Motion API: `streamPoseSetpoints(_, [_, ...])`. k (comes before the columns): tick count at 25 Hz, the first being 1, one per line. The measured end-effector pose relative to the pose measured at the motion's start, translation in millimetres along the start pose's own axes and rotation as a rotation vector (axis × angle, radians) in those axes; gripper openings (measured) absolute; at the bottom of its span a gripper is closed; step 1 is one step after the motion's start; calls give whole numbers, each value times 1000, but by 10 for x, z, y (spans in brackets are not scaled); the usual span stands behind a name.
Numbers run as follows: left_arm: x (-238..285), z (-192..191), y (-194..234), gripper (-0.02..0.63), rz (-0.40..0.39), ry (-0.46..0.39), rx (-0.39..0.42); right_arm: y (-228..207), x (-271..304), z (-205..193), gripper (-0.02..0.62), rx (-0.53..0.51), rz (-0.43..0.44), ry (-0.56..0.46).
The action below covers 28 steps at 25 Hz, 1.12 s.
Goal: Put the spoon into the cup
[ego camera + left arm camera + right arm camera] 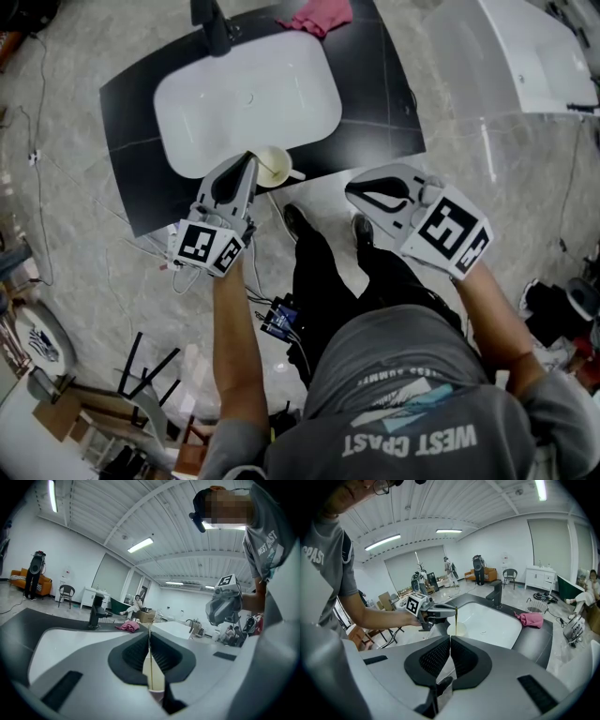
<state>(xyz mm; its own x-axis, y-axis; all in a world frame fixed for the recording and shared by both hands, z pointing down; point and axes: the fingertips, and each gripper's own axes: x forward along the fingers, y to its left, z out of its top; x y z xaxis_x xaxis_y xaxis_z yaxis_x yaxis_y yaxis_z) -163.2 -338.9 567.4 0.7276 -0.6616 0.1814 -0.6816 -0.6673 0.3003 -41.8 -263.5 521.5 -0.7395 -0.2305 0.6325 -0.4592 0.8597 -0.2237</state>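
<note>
Cup (273,167) on counter (131,150) before basin (248,98); cloth (317,15) behind basin.

Glossy white basin (216,112) in a matt black counter (131,169); soft pink cloth (317,17) behind the basin; smooth cream cup (274,167).

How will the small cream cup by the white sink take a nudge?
Cream cup looks small and empty: probably light, easily slid. It sits near the black counter's front edge; a push might send it off.
</note>
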Motion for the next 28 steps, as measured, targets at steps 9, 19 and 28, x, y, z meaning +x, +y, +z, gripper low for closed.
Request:
streamPoseSetpoints(9, [-108,129,16,3,34,-8,24,39,-126,58,32,-21,-7,-14])
streamPoseSetpoints(19, [-270,404,-12,3,86,-29,74,98,-268,160,32,-60,-4,-40])
streamPoseSetpoints(28, [-427,652,-144,3,118,-53,116,150,-477,273,32,-97,-3,-70])
